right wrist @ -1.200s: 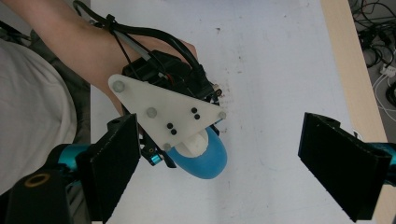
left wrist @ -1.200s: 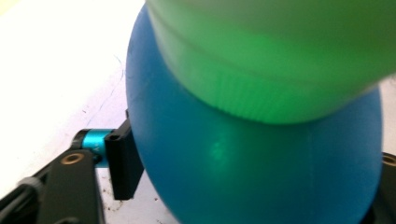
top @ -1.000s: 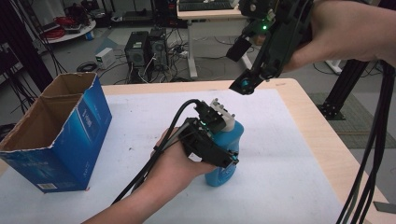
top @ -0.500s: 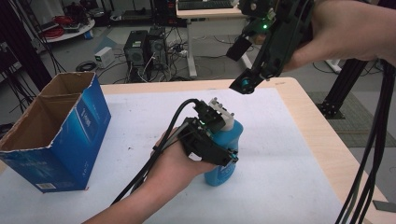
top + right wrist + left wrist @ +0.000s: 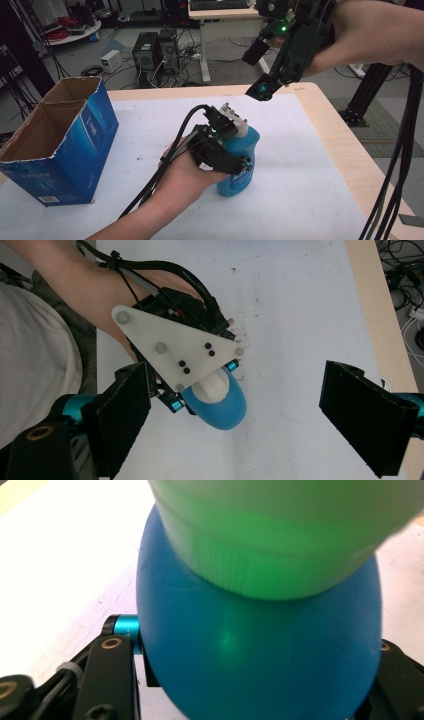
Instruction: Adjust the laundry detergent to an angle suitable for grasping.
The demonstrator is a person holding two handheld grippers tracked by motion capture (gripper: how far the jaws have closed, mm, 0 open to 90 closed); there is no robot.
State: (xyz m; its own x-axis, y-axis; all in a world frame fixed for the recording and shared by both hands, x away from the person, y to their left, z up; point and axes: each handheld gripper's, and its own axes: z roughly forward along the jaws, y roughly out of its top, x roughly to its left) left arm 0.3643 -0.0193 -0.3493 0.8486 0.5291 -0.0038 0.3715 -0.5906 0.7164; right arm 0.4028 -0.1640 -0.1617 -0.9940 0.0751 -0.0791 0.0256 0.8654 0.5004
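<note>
We see the left gripper point(image 5: 235, 150) clamped on a blue bottle point(image 5: 239, 170) that stands upright on the white worktop point(image 5: 310, 190), roughly midway between the worktop's left and right edges and nearer its near edge than its far one. Its jaws have just been closing, and the bottle's round body is between them. In the left gripper view the blue body point(image 5: 255, 645) bulges between the two black jaws and presses against them on both sides, with the pale cap point(image 5: 285, 530) rising above, tinted green by a light. The left hand point(image 5: 187, 175) wraps the gripper's body from the near side, and its black cable point(image 5: 165, 165) trails back toward the near edge of the worktop.

The right gripper point(image 5: 265, 80) hangs in the air above the far right part of the worktop, well apart from the bottle and touching nothing. Its jaws stand wide apart and hold nothing. The right gripper view looks straight down between them: there we find the bottle point(image 5: 222, 407) with its white cap point(image 5: 212, 387), partly covered by the left gripper's point(image 5: 202, 397) grey three-cornered plate point(image 5: 170, 350), and bare worktop point(image 5: 290, 315) on the far side.

An open blue cardboard box point(image 5: 65, 145) stands at the worktop's left edge, well apart from the bottle and from both grippers.
</note>
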